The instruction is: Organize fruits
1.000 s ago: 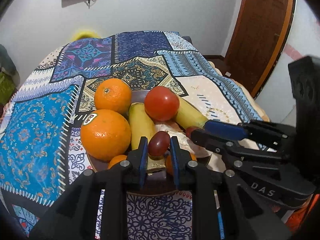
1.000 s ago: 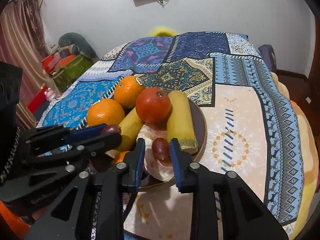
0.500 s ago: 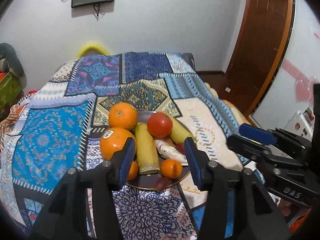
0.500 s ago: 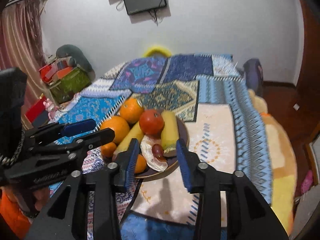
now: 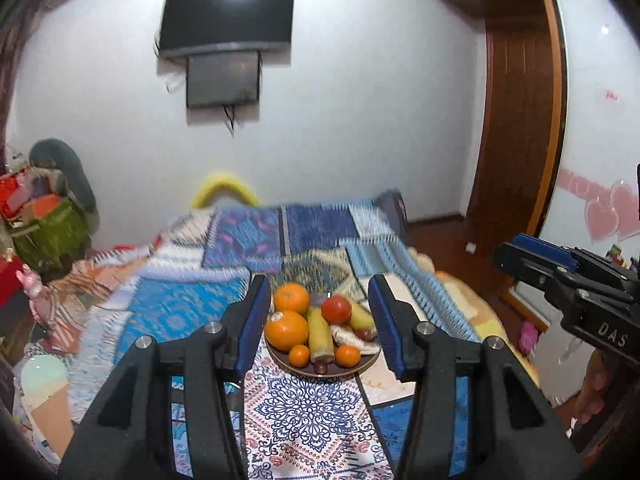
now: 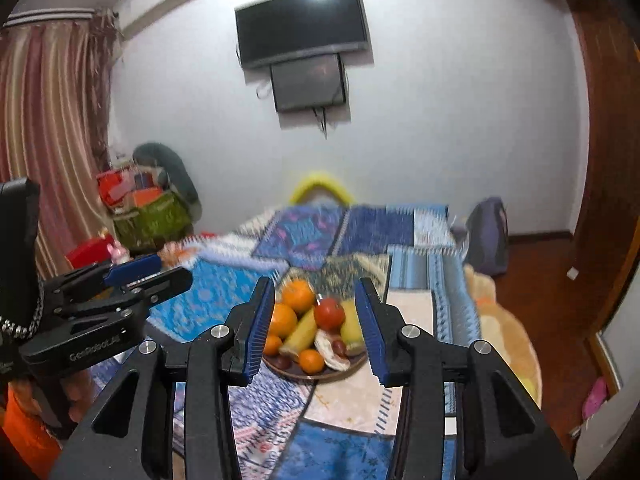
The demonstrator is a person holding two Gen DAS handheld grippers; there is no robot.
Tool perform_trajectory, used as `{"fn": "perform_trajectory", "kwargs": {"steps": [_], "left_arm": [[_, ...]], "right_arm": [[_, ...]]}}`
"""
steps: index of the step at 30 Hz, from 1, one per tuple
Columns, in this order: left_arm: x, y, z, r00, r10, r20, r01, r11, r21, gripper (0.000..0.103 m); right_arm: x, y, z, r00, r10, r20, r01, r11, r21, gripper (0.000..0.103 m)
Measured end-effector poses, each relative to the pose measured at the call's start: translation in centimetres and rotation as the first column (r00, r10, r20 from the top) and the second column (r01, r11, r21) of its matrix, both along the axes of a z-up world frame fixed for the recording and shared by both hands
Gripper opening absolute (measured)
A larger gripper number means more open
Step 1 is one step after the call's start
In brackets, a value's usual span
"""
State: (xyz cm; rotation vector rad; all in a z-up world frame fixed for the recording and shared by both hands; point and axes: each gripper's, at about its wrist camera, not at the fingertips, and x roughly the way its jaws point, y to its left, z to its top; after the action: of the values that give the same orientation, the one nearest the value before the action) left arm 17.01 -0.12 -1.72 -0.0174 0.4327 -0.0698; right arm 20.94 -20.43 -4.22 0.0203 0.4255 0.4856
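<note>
A brown plate (image 5: 352,369) (image 6: 352,364) of fruit sits on the patterned bed cover. It holds two large oranges (image 5: 287,330) (image 6: 282,320), a red tomato (image 5: 336,309) (image 6: 329,313), bananas (image 5: 320,335) (image 6: 301,334), small tangerines (image 5: 299,355) (image 6: 311,360) and dark grapes (image 5: 320,367) (image 6: 339,346). My left gripper (image 5: 318,326) is open and empty, held well back from the plate. My right gripper (image 6: 316,320) is open and empty, also well back. Each gripper shows at the side of the other's view.
The bed cover (image 5: 304,412) (image 6: 352,444) spreads around the plate. A television (image 5: 226,16) (image 6: 301,28) hangs on the far wall. Bags and boxes (image 5: 44,224) (image 6: 148,208) stand left of the bed. A wooden door (image 5: 516,128) is on the right.
Both grippers let go of the grapes, which now lie on the plate. Both opened wide and pulled back and up, far from the plate.
</note>
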Motion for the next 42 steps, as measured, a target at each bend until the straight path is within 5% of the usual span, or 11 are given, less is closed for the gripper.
{"fn": "perform_trajectory", "kwargs": {"steps": [4,9,15,22,42], "left_arm": [[-4.0,0.2,3.1,0.996,0.011,0.092,-0.008,1.0,-0.027,0.058],[-7.6,0.2,5.7,0.983,0.024,0.184,-0.018,0.999,-0.032,0.07],[-9.9,-0.2,6.5,0.969,0.037,0.242,-0.035,0.999,-0.014,0.093],[-11.2,-0.6,6.6,0.961,0.063,0.269,-0.063,0.998,-0.009,0.102],[-11.8,-0.7,6.0,0.96,0.072,0.272,-0.073,0.997,-0.008,0.103]], "right_arm": [[-3.2,-0.4,2.9,0.995,-0.004,0.099,0.0,0.999,0.035,0.041],[-6.6,-0.7,5.0,0.978,-0.017,0.206,0.003,0.998,0.065,0.058],[-8.6,0.0,5.6,0.961,-0.024,0.276,0.008,0.998,0.061,0.081],[-9.2,0.4,5.2,0.952,-0.052,0.303,0.039,0.998,0.048,0.103],[-10.5,-0.7,4.8,0.953,-0.075,0.293,0.061,0.996,0.057,0.103]]}}
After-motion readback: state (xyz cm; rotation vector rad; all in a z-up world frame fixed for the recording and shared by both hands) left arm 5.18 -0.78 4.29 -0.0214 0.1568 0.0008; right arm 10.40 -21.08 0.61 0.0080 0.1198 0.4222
